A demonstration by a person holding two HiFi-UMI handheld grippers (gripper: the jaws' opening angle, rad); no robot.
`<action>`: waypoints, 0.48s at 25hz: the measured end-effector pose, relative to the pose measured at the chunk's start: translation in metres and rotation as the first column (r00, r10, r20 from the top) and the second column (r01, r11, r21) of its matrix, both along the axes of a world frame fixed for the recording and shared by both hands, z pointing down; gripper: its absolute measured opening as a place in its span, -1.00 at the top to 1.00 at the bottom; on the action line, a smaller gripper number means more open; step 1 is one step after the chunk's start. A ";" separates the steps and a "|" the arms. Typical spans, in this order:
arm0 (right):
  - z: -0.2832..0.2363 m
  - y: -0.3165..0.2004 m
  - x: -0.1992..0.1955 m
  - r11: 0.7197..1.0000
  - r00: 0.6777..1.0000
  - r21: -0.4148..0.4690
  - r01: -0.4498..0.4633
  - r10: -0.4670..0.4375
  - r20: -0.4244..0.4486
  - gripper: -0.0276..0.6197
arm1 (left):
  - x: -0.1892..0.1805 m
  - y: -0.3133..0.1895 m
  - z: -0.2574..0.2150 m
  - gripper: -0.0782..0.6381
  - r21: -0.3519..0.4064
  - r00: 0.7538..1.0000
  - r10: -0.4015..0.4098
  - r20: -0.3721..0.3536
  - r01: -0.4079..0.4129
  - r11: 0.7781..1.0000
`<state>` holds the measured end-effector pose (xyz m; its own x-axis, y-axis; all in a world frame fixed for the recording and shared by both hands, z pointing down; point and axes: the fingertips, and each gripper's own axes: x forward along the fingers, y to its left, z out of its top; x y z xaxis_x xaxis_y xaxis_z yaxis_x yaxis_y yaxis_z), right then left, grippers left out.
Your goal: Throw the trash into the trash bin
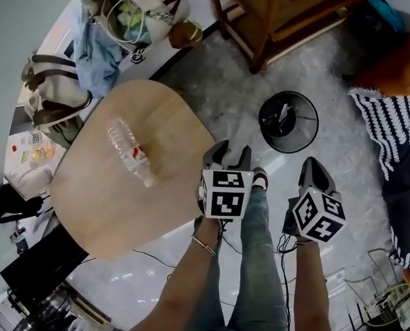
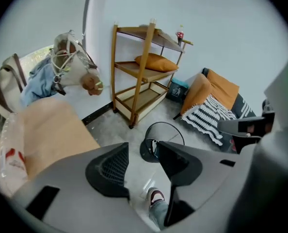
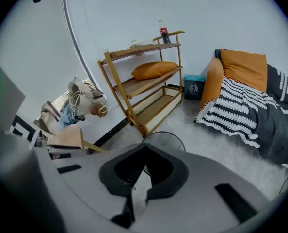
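A clear plastic bottle (image 1: 129, 150) with a red label lies on its side on the round wooden table (image 1: 88, 205); it also shows at the left edge of the left gripper view (image 2: 7, 152). The black wire trash bin (image 1: 288, 121) stands on the grey floor right of the table. My left gripper (image 1: 227, 157) hangs off the table's right edge, open and empty, and the bin (image 2: 164, 126) shows through its gap (image 2: 143, 161). My right gripper (image 1: 313, 163) hovers below the bin in the head view. Its tips meet (image 3: 145, 148), shut on nothing, with the bin (image 3: 164, 136) just beyond.
A wooden shelf rack (image 1: 281, 12) stands past the bin. Bags and a blue cloth (image 1: 115, 33) lie beyond the table. A striped blanket (image 1: 391, 136) and orange cushions lie at the right. The person's jeans leg and shoe (image 1: 260, 179) are between the grippers. Cables run under the table.
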<state>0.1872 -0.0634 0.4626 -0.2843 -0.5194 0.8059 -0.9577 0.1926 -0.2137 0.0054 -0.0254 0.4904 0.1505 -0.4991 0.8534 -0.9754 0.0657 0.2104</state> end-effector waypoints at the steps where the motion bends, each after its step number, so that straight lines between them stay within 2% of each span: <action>1: -0.003 0.001 -0.011 1.000 1.000 0.006 0.021 -0.021 -0.001 0.90 | -0.009 0.004 -0.006 0.21 0.009 1.000 -0.024 -0.002 0.024 1.000; 6: -0.014 0.016 -0.072 0.993 0.993 0.027 0.115 -0.115 0.007 0.90 | -0.063 0.035 -0.036 0.21 0.051 0.992 -0.122 -0.006 0.122 0.991; 12: -0.019 0.032 -0.132 0.969 0.970 0.029 0.244 -0.244 0.010 0.90 | -0.119 0.072 -0.057 0.21 0.095 0.969 -0.244 0.036 0.239 0.966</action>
